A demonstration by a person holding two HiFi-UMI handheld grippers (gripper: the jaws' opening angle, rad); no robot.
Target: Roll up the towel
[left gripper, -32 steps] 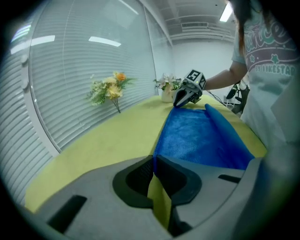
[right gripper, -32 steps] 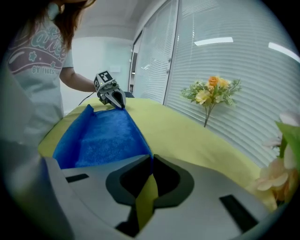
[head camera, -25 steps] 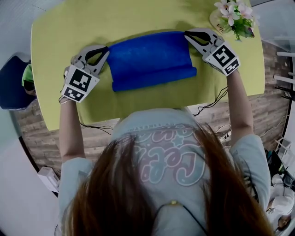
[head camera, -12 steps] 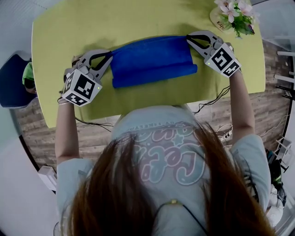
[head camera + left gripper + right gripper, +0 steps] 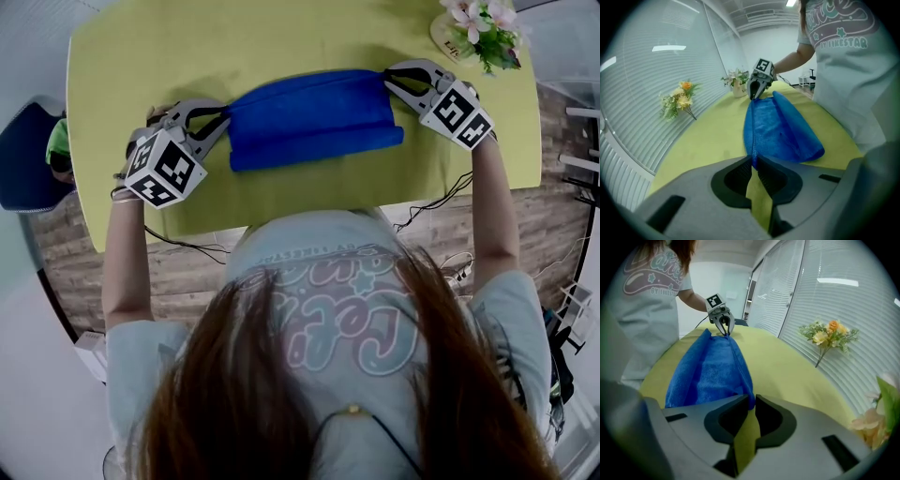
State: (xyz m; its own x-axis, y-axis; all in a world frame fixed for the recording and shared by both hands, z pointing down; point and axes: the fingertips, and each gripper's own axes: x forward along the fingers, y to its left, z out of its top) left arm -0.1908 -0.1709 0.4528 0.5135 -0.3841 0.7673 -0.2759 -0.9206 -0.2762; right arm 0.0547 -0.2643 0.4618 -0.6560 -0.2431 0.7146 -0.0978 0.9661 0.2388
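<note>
Left tool (image 5: 223, 117) clamped on one end of the towel (image 5: 309, 112). Right tool (image 5: 386, 77): jaws have just been opening, other end pinched between them. Towel on desk (image 5: 281, 37).

left hand-held gripper (image 5: 223, 117) | rolled; right hand-held gripper (image 5: 387, 74) | jaws opening (towel (image 5: 309, 117) between)

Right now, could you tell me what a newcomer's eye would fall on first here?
The blue towel on the yellow-green table, pinched at either end by the left gripper and the right gripper. The right jaws have just been opening, towel between them. At the far right corner stand flowers.
</note>
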